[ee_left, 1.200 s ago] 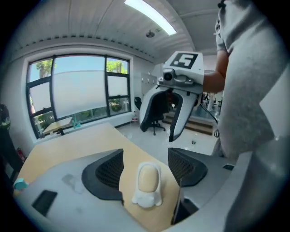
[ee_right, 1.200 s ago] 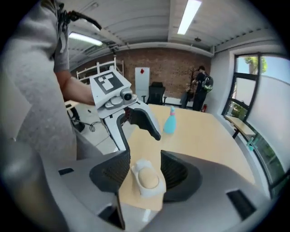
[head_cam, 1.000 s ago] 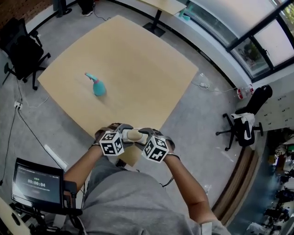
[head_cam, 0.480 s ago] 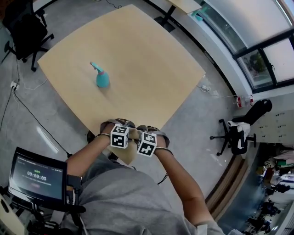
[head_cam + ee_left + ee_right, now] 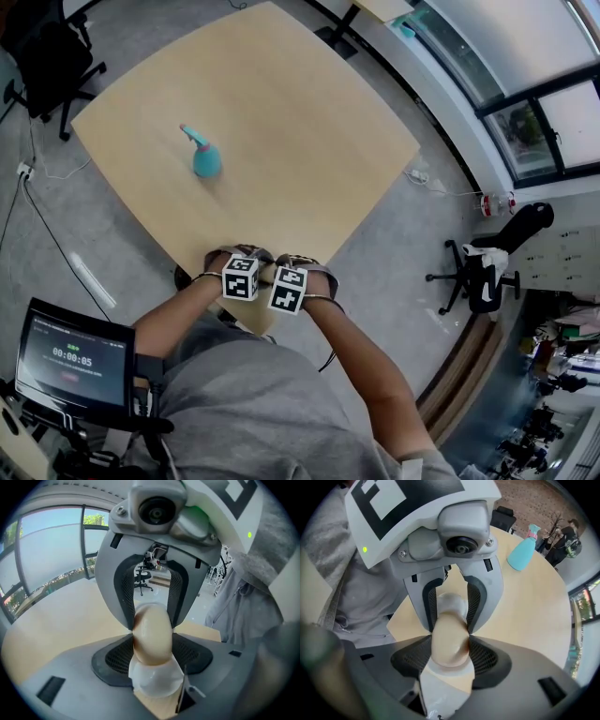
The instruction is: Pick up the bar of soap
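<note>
Bar of soap [image 5: 151,634] is at the wooden table's [image 5: 281,112] near corner, pinched between 2 grippers; left gripper [image 5: 151,660] has just been closing on it; right gripper [image 5: 449,656] has been easing wider, pads touching it.

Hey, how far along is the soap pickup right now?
Done: both tools' pads grip the bar of soap at the table's near corner. In hand: the left tool has just been closing, the right tool opening, soap between each's jaws. Left: a clear lift; whether it's off the table isn't visible.
</note>
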`<state>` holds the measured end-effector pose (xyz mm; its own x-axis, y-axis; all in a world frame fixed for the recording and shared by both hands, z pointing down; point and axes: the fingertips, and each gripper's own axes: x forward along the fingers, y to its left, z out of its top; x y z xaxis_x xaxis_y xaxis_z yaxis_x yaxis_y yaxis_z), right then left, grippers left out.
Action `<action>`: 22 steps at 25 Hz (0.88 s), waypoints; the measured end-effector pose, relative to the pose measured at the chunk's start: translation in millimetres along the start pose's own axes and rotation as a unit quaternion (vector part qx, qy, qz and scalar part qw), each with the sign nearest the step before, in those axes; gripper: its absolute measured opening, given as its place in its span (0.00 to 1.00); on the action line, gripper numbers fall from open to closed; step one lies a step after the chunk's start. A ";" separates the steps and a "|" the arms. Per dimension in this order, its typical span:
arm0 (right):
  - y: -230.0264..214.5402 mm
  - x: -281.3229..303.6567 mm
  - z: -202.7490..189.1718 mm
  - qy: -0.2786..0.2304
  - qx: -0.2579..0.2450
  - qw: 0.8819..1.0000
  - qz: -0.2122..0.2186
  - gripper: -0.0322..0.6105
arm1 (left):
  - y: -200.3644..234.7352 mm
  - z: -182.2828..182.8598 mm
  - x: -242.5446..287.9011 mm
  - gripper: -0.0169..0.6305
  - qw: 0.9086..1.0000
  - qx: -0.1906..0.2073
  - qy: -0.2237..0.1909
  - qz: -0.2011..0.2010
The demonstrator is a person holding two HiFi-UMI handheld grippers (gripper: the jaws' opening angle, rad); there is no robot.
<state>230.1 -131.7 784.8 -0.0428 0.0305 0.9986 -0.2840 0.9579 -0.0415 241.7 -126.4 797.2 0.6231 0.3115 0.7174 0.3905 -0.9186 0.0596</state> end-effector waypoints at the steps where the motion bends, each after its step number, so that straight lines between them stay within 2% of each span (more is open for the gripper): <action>1: 0.5 -0.5 -0.7 0.003 -0.001 1.000 0.002 0.41 | -0.5 1.6 -0.8 0.43 1.000 -0.002 -0.009 0.000; 5: 1.1 -3.3 -3.4 0.007 0.000 1.000 0.000 0.42 | -1.3 6.0 -2.0 0.42 0.999 -0.012 -0.035 0.001; 12: 1.8 -10.0 -6.9 -0.005 0.001 1.000 -0.005 0.42 | -3.0 12.8 -2.3 0.42 1.000 -0.012 -0.022 -0.007; 22: -14.3 -28.8 8.1 -0.034 0.000 0.999 -0.037 0.42 | 12.1 13.7 -27.5 0.42 1.000 0.008 -0.017 0.012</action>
<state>227.7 -148.6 756.3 -0.0856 -0.0598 0.9945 -0.2887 0.9569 0.0326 238.5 -142.7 768.7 0.6553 0.2982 0.6940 0.3866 -0.9217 0.0310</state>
